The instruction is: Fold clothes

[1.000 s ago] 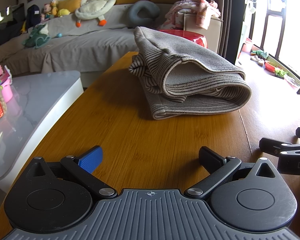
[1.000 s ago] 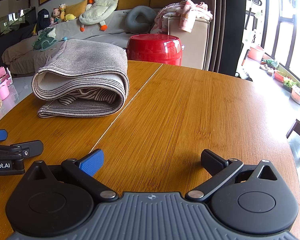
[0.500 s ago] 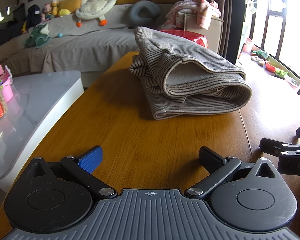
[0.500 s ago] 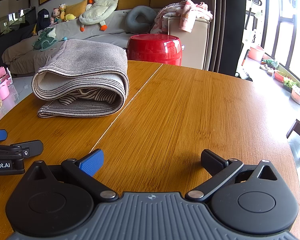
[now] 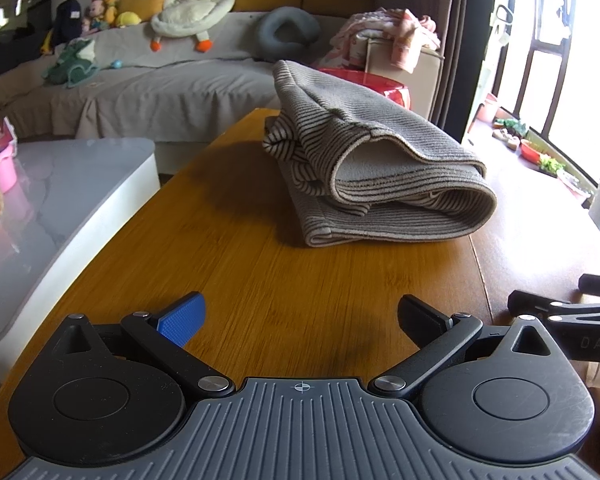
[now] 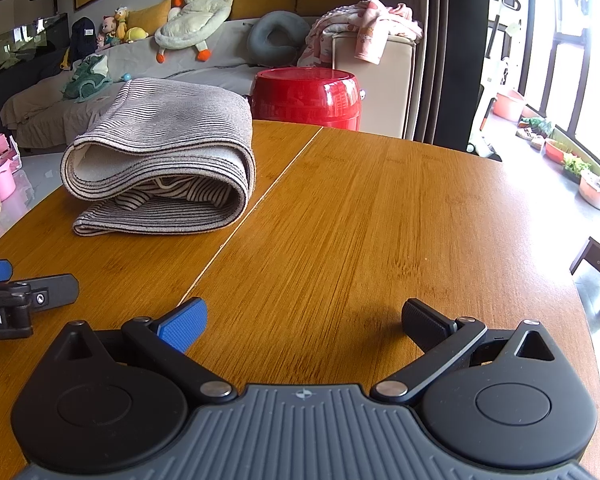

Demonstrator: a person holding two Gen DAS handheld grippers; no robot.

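Note:
A grey striped garment (image 5: 380,172) lies folded in a thick bundle on the wooden table (image 5: 260,280), ahead of both grippers. In the right wrist view the same garment (image 6: 160,160) sits at the left, beside the table's centre seam. My left gripper (image 5: 300,316) rests low near the table's front edge, open, with nothing between its fingers. My right gripper (image 6: 304,320) is likewise open and empty, well short of the garment. Each gripper shows at the edge of the other's view: the right gripper (image 5: 560,316), the left gripper (image 6: 24,292).
A red drum-shaped stool (image 6: 306,96) stands behind the table. A grey sofa (image 5: 160,84) with plush toys lies beyond. A white marble side table (image 5: 60,200) with jars sits to the left. Floor and plant pots (image 6: 588,188) lie at the right by the window.

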